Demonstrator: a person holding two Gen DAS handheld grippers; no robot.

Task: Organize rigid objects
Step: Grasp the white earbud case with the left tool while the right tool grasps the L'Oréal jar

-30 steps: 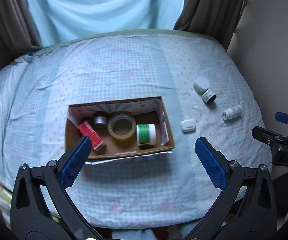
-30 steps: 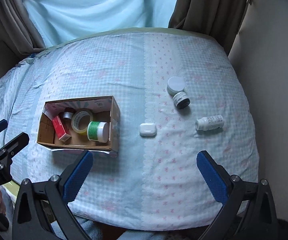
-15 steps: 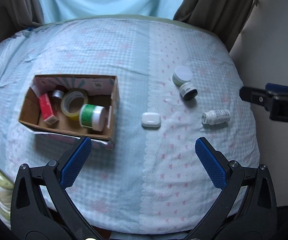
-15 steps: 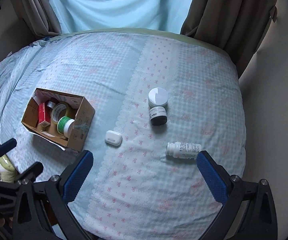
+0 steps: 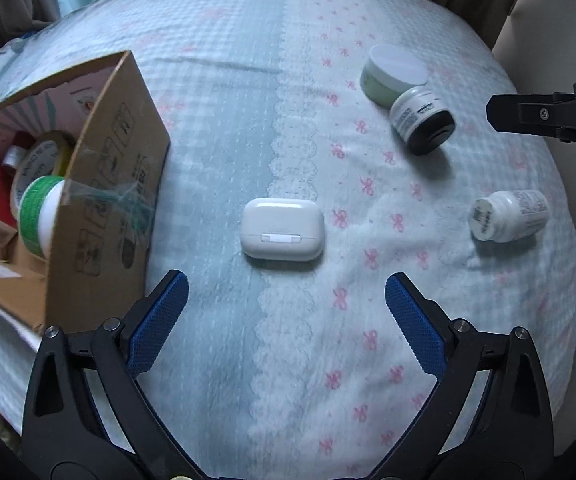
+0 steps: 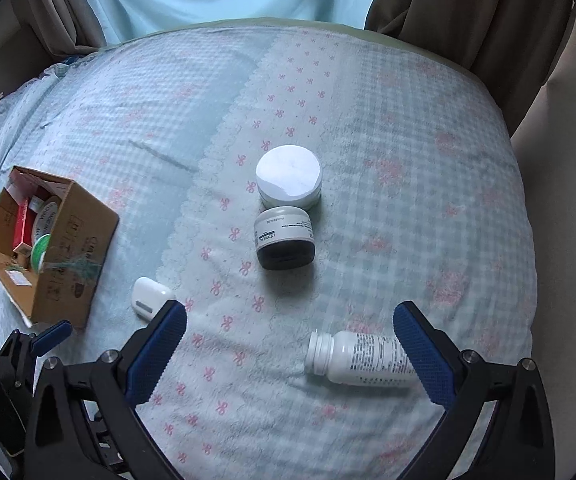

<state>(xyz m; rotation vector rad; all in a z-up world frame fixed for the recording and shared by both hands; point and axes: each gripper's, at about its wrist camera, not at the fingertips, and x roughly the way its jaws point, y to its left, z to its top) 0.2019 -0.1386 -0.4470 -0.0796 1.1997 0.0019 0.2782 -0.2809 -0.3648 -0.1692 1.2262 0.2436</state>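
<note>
A white earbud case (image 5: 282,228) lies on the bed just ahead of my open left gripper (image 5: 286,286); it also shows in the right wrist view (image 6: 148,298). A cardboard box (image 5: 104,184) at the left holds tape rolls, a red box and a green-labelled jar (image 5: 36,210). A white pill bottle (image 6: 357,357) lies on its side between the fingers of my open right gripper (image 6: 289,316). A white round jar (image 6: 289,176) and a black-lidded jar (image 6: 284,238) lie beyond it.
The bed is covered with a light blue checked sheet (image 6: 427,184). Curtains (image 6: 467,12) hang behind it and a beige wall (image 6: 567,200) stands at the right. The right gripper's tip (image 5: 547,114) shows in the left wrist view.
Both grippers have moved closer to the bed. The left one has come down over the earbud case, the right one over the pill bottle. Both stay open.
</note>
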